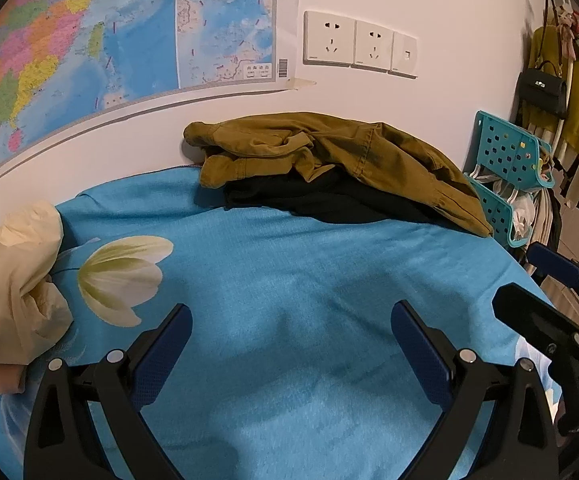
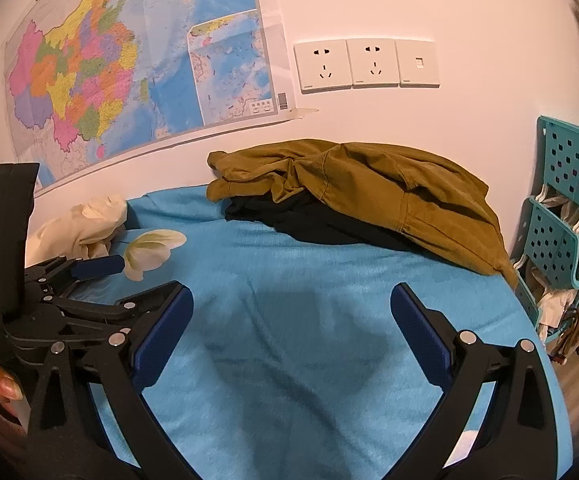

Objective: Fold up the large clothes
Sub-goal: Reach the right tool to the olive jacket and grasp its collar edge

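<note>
An olive-brown garment (image 1: 329, 152) lies crumpled at the far side of the bed against the white wall (image 1: 449, 40), draped over a black garment (image 1: 329, 200) that shows beneath its near edge. Both rest on a blue bedsheet (image 1: 289, 280) printed with a pale flower (image 1: 123, 276); a cream cloth (image 1: 13, 280) is bunched at the far left. The left gripper (image 1: 289, 336) hovers over the near sheet with its fingers spread wide, holding nothing. The right gripper (image 2: 291, 316) is likewise spread and empty, near the left one. On the wall hang a map (image 2: 129, 72) and sockets (image 2: 365, 64); a teal rack (image 2: 561, 208) stands at right.
</note>
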### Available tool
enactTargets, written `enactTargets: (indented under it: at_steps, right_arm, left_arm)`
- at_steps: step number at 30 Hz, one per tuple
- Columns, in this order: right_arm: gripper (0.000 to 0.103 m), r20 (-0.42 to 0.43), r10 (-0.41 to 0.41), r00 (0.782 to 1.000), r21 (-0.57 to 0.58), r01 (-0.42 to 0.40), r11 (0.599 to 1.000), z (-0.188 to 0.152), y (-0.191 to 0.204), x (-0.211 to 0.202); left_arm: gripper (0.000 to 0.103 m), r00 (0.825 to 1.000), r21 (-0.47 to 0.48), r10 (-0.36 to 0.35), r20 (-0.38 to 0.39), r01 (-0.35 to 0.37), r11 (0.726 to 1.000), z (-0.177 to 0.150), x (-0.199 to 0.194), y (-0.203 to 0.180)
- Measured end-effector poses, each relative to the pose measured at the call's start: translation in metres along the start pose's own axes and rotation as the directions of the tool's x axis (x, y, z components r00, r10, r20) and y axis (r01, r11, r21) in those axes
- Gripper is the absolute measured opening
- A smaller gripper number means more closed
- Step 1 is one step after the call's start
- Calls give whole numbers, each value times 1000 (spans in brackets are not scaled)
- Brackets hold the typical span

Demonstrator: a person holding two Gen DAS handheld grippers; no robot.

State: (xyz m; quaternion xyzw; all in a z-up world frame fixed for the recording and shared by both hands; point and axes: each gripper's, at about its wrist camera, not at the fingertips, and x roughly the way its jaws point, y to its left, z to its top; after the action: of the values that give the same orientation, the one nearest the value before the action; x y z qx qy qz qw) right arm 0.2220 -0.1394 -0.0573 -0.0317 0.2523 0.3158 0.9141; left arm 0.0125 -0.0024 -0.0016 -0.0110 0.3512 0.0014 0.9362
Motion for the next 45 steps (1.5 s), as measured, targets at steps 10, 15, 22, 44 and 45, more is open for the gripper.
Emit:
enactTargets:
  at_steps: [10,15,22,44,45]
  right_arm:
    - [97,4,1,1000,-63,-1,998,19,-4,11]
    - [97,16,-11,1000,-142,13,990,42,-6,25]
    - [97,-26,-32,999,-264,24,964,85,-9,70]
    - [11,-86,-28,996,-326,-2,945,160,-72,116]
    - [11,-72,-21,997,-290,-1,957,164,-83,106]
  left_arm:
    - [96,1000,-2,15,-15,-15,1000,15,13,0]
    - [96,1000,-11,27,-14,-27,1000,28,24,3]
    - [96,998,-66,43,-44,-45,997,50,59,23]
    - [96,991,-154,125,-56,-132,979,86,127,75]
    - [96,990,-155,128,-52,-135,979,88,129,77]
